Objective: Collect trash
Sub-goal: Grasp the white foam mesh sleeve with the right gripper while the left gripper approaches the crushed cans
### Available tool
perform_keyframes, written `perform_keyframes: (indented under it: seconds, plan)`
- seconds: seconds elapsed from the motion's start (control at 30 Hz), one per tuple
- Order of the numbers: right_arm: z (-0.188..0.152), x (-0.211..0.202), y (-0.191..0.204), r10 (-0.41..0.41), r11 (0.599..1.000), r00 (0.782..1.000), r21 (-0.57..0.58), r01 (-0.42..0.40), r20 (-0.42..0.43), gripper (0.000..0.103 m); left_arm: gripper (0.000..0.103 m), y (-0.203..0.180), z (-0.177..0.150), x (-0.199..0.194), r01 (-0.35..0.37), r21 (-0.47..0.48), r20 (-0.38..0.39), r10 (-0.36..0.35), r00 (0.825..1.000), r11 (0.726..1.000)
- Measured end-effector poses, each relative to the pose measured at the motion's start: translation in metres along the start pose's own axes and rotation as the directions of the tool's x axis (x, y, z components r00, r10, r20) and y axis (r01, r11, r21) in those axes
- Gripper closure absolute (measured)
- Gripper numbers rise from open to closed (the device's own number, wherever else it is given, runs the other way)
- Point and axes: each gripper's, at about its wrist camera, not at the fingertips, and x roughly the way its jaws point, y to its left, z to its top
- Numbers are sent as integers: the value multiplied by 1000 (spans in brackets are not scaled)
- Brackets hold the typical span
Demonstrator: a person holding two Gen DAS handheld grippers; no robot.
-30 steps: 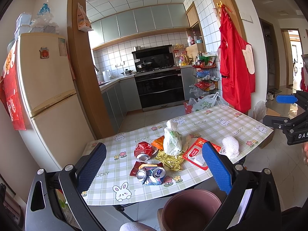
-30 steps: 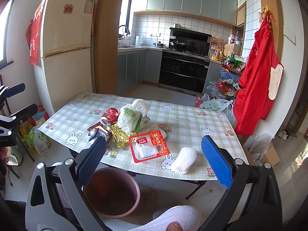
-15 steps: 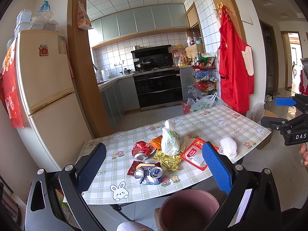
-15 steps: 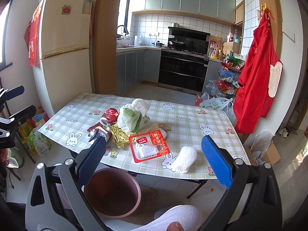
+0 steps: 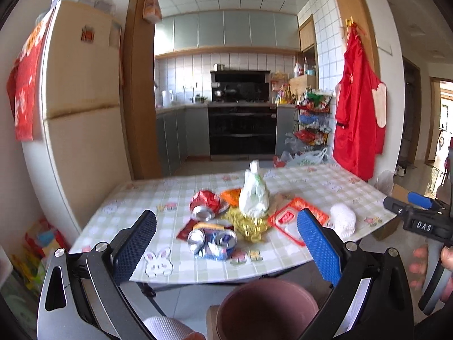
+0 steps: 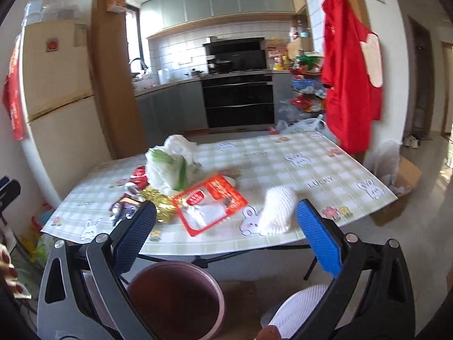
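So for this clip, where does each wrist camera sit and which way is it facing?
Left wrist: on the left gripper, facing the littered table and kitchen; right gripper at right edge.
Right wrist: on the right gripper, facing the same table; a hand at left edge.
Shared: red packet, maroon bin.

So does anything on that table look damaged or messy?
Yes. A heap of rubbish sits on the table: crushed cans, a torn red packet, gold foil and a bunched white bag.
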Motion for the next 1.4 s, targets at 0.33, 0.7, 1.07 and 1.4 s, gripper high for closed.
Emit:
perform_keyframes:
  seconds: [0.33,0.7,1.07,1.4]
  plan:
    - [-31,39,-28,-28,995,996,90,36,-86,5,5,11,-48,42,20,-83,-91,-28,995,996]
    - [-46,76,-30,-38,998,986,42,46,-160,6,5,24,-69,78,-36,-120,-208,10,978,992]
    - [-50,115,-65,-111,991,977,50,122,-181,6,5,40,-86,97,-132,-136,-228,99,969,982]
    - [-39,167,-85,-97,991,980,77,112,-175,6,5,40,-86,123,-172,-104,-260,140,955,980]
